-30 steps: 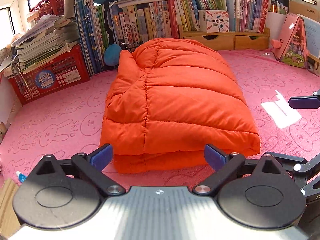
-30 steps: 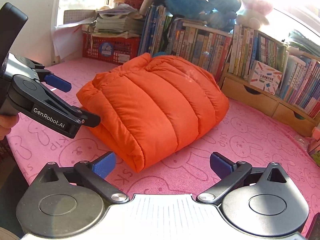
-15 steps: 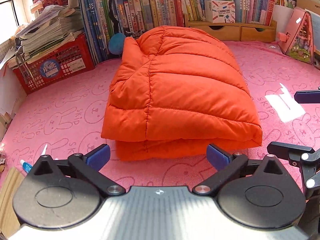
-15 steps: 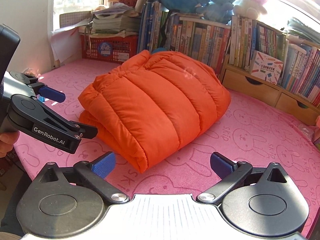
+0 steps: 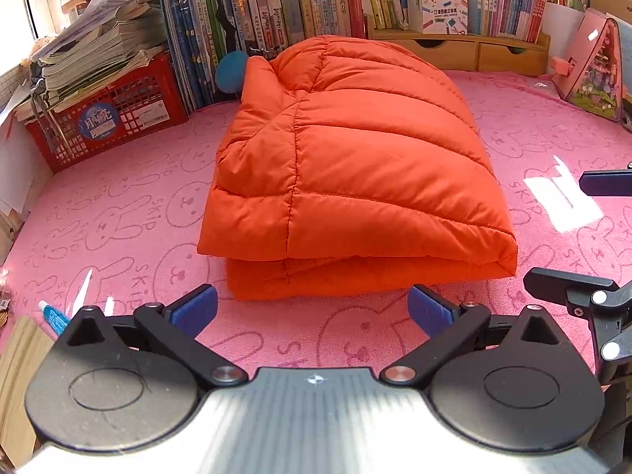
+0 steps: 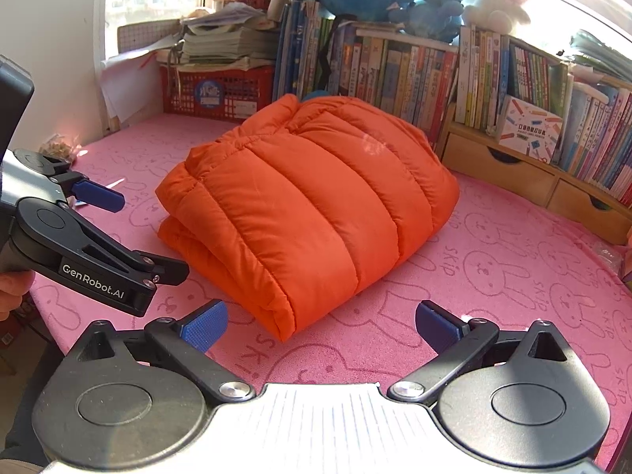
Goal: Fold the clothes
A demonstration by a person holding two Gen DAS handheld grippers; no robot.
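An orange puffer jacket point(image 5: 355, 173) lies folded in a thick bundle on the pink rabbit-print cloth point(image 5: 118, 217); it also shows in the right wrist view point(image 6: 312, 213). My left gripper point(image 5: 312, 310) is open and empty, just in front of the bundle's near edge, not touching it. My right gripper point(image 6: 322, 326) is open and empty, near the bundle's front corner. The left gripper also appears at the left of the right wrist view point(image 6: 130, 233), and the right gripper at the right edge of the left wrist view point(image 5: 592, 237).
A red crate point(image 5: 106, 118) with stacked papers stands at the back left. Rows of books point(image 5: 316, 0) and wooden drawers point(image 5: 474, 49) line the back. A pink triangular box point(image 5: 592, 67) stands at the back right. A small tube point(image 5: 53, 318) lies at the near left.
Both grippers have drawn back and risen slightly from the folded jacket, staying open. The jacket has not moved.
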